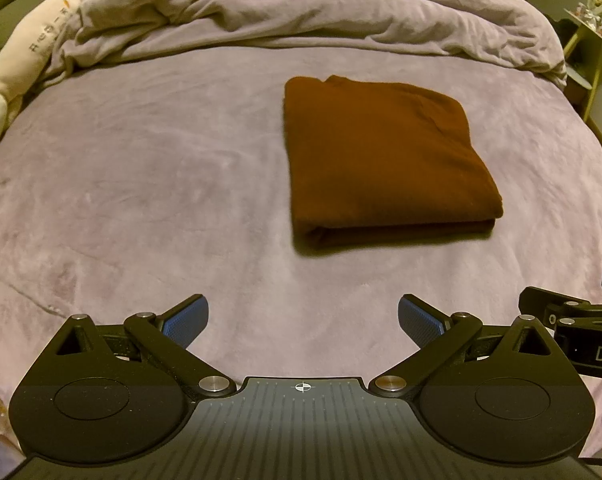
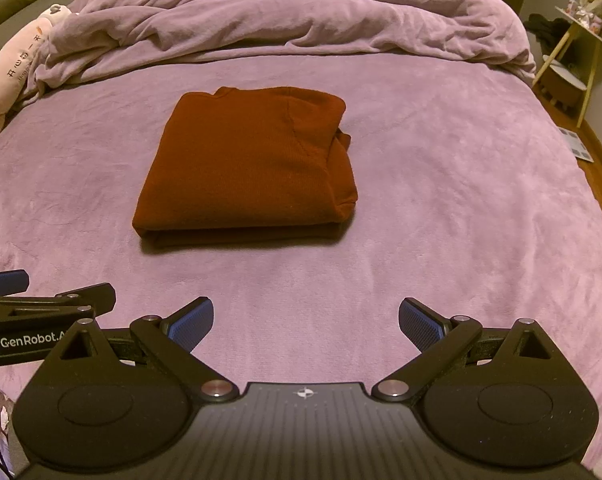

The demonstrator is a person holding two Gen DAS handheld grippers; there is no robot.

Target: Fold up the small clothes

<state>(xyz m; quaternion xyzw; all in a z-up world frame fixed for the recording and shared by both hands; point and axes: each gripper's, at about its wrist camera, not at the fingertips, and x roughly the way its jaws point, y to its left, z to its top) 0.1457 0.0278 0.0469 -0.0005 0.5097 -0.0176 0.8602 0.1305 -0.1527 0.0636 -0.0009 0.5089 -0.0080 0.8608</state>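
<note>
A rust-brown garment (image 1: 385, 160) (image 2: 249, 168) lies folded into a thick rectangle on the purple bed cover (image 1: 141, 200) (image 2: 461, 200). Its folded edge faces me, and its right side bulges a little in the right wrist view. My left gripper (image 1: 303, 320) hovers open over the near part of the bed, well short of the garment, with nothing between its blue pads (image 1: 185, 324). My right gripper (image 2: 306, 322) is open too, empty, just to the right of the left one. Each gripper's side shows at the edge of the other's view.
A bunched purple duvet (image 1: 301, 12) (image 2: 285, 12) fills the far end of the bed. A long pale plush toy (image 1: 25, 60) (image 2: 9, 80) lies at the far left. A small yellow side table (image 2: 577, 60) stands off the bed's right edge, above a wooden floor.
</note>
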